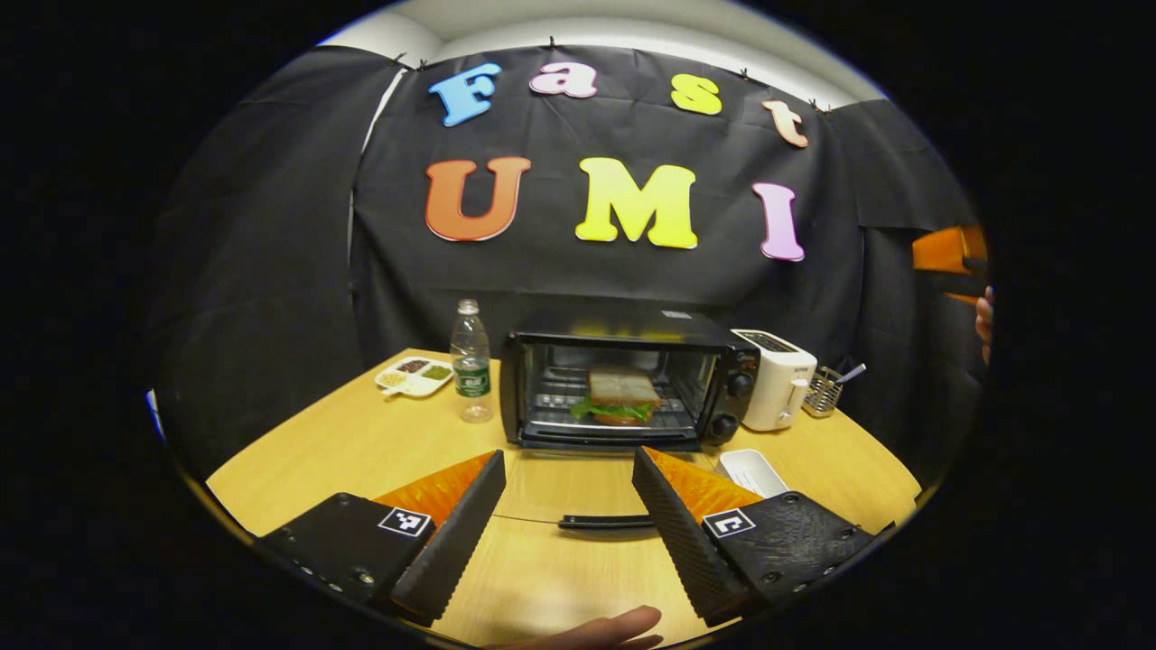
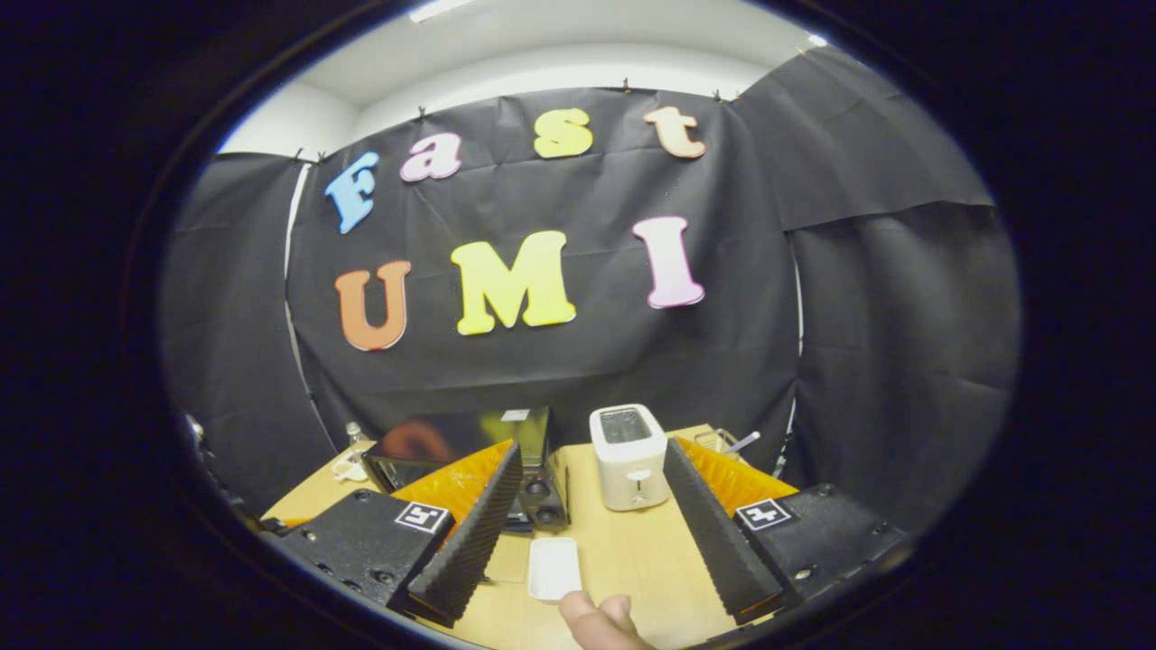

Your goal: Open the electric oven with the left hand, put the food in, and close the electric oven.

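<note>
Black electric oven sits mid-table on the light wooden tabletop, glass door dropped flat open. Sandwich with green lettuce lies on the wire rack inside. Clear plastic water bottle just beside the oven's left; white divided dish behind it. White toaster at the oven's right, small white rectangular tray in front. Black cloth walls the booth. Left gripper spread wide, empty. Right gripper likewise apart, holding nothing.
</note>
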### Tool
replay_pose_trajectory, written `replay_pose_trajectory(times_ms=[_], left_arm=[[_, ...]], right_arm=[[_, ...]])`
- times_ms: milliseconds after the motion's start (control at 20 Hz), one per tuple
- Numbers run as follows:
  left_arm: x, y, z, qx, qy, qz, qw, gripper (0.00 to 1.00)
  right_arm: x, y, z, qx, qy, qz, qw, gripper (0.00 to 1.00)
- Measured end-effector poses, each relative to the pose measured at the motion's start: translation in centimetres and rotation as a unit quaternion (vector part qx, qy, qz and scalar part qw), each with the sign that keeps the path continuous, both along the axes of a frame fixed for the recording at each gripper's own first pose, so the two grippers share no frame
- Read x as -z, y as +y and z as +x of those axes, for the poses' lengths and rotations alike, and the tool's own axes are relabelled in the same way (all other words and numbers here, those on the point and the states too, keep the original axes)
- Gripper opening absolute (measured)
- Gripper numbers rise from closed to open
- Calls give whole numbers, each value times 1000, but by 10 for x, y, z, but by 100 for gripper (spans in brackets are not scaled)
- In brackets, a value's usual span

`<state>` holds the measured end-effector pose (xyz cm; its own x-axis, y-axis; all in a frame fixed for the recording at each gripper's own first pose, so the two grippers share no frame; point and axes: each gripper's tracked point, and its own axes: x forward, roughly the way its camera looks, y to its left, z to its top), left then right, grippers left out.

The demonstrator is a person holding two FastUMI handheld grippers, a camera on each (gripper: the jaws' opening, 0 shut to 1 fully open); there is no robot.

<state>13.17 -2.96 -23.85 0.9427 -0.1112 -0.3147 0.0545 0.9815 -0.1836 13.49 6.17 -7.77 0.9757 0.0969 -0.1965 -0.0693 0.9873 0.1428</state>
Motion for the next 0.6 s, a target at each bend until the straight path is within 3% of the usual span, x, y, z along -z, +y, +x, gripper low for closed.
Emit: replay_pose_trajectory(times_ms=[100, 150, 200, 250, 300, 350, 600], left_arm=[[23, -21, 6, 19, 26, 7, 999, 94], [34, -29, 8, 26, 42, 12, 999, 94], [45, -36, 10, 32, 58, 15, 998, 94], [58, -43, 11, 36, 79, 19, 996, 94], [68, -50, 10, 43, 96, 25, 994, 94], [80, -55, 9, 49, 111, 32, 992, 94], [117, -84, 6, 76, 166, 4, 983, 94]], right_arm=[[-16, -23, -12, 20, -19, -2, 1000, 100], [-21, -34, -17, 28, -23, -7, 999, 89], [-24, -40, -22, 32, -27, -11, 999, 89], [-27, -45, -29, 29, -30, -15, 999, 100], [-28, -52, -34, 28, -32, -21, 999, 89], [-29, -60, -38, 31, -35, -26, 999, 100], [-30, -81, -57, 21, -48, -17, 998, 100]])
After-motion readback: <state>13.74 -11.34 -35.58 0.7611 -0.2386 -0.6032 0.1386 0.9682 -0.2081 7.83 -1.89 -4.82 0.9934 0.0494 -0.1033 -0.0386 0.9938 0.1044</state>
